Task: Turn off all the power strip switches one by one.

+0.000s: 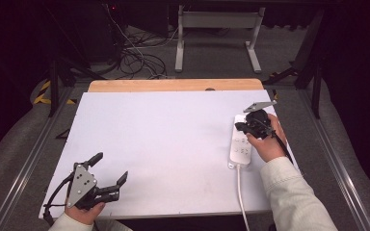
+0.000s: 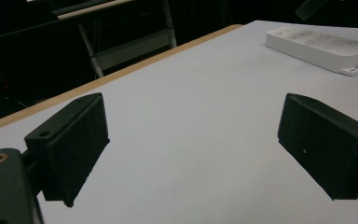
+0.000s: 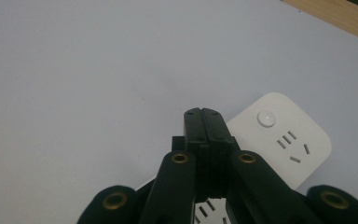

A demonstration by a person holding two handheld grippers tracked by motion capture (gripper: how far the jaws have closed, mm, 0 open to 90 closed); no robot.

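**Q:** White tabletop, dark room behind it. What sits at the jaws of each gripper?

**A:** On the white table, the right gripper has its two black jaws pressed flat together, with nothing between them. Seen through the right gripper view, the closed tips hover over one end of a white power strip, just beside its round button. A set of socket slots lies to the right of the tips, and more slots show beneath the jaw arms at the bottom edge. Whether the tips actually touch the strip cannot be told.

**Q:** And from above?

**A:** In the high view the right gripper is over the far end of the power strip, which lies lengthwise near the table's right edge. The person's right hand wraps the gripper, a pale sleeve trailing to the bottom of the picture. A white cord runs from the strip's near end toward the person.

**Q:** What about the other one?

**A:** The left gripper rests at the near left corner, its jaws spread wide and holding nothing. In the left gripper view, bare table lies between the jaws, and the power strip is well apart, at the upper right.

**Q:** Anything beyond the table?

**A:** A strip of wooden edge shows along the far side, then a dark floor with tangled cables and a grey metal frame.
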